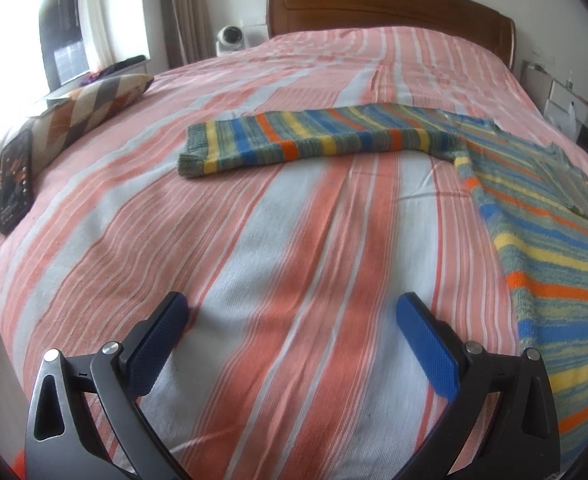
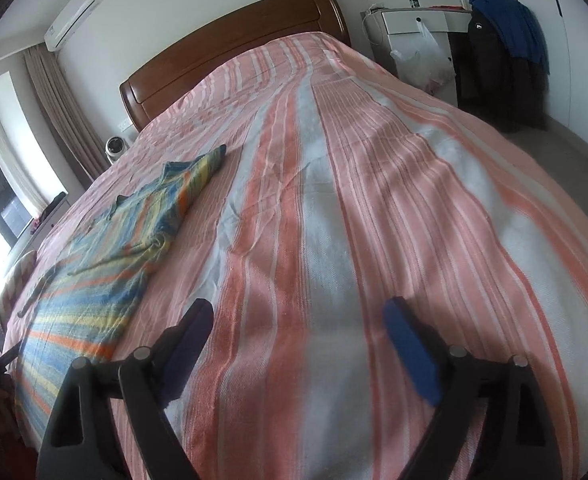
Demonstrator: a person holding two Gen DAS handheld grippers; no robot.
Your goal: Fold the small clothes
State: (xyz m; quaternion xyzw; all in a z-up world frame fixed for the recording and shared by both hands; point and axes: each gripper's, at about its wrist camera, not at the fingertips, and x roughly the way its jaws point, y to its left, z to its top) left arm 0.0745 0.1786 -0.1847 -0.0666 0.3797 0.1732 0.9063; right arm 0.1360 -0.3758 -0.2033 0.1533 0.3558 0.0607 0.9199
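A striped knitted sweater (image 1: 542, 216) in blue, yellow, orange and grey-green lies flat on the bed, to the right in the left wrist view, with one sleeve (image 1: 294, 140) stretched out to the left. The same sweater (image 2: 105, 248) lies at the left in the right wrist view. My left gripper (image 1: 291, 312) is open and empty, low over the bedspread, left of the sweater's hem. My right gripper (image 2: 298, 316) is open and empty over bare bedspread, right of the sweater.
The bed has a pink and white striped cover (image 1: 253, 240) and a wooden headboard (image 1: 374, 4). A patterned cushion (image 1: 89, 108) and a phone (image 1: 13, 176) lie at the bed's left edge. A white cabinet (image 2: 418, 32) with hung clothes stands to the right.
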